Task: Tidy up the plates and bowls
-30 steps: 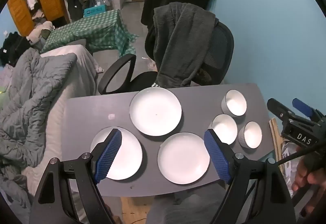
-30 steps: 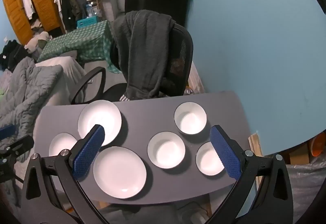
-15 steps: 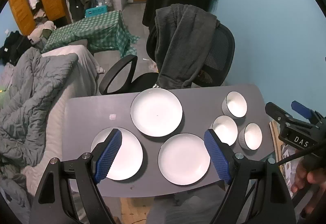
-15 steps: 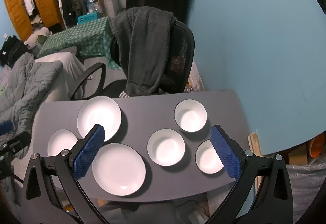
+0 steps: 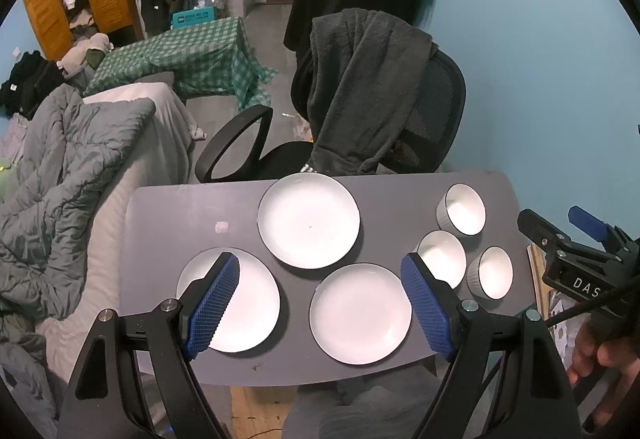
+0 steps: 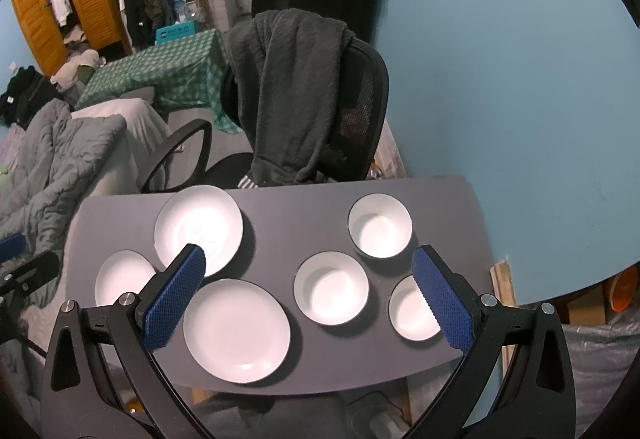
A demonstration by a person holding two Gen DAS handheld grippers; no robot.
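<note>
Three white plates lie on the grey table (image 5: 168,207): a far plate (image 5: 309,220), a near-left plate (image 5: 250,303) and a near-middle plate (image 5: 360,313). Three white bowls sit to the right: far bowl (image 6: 380,226), middle bowl (image 6: 331,288), near-right bowl (image 6: 412,309). My left gripper (image 5: 320,303) hovers open above the near plates, nothing between its blue pads. My right gripper (image 6: 308,297) hangs open over the middle bowl, holding nothing. In the left wrist view the right gripper (image 5: 576,239) shows at the right edge, held by a hand (image 5: 596,347).
A black office chair (image 5: 424,127) draped with a dark grey garment (image 5: 360,91) stands against the table's far edge. A bed with a grey quilt (image 5: 60,159) lies to the left. A teal wall (image 6: 500,79) runs along the right. An orange bowl (image 6: 624,289) sits on the floor.
Both views have shifted only slightly; plates and bowls stay where they were, and both grippers remain open.
</note>
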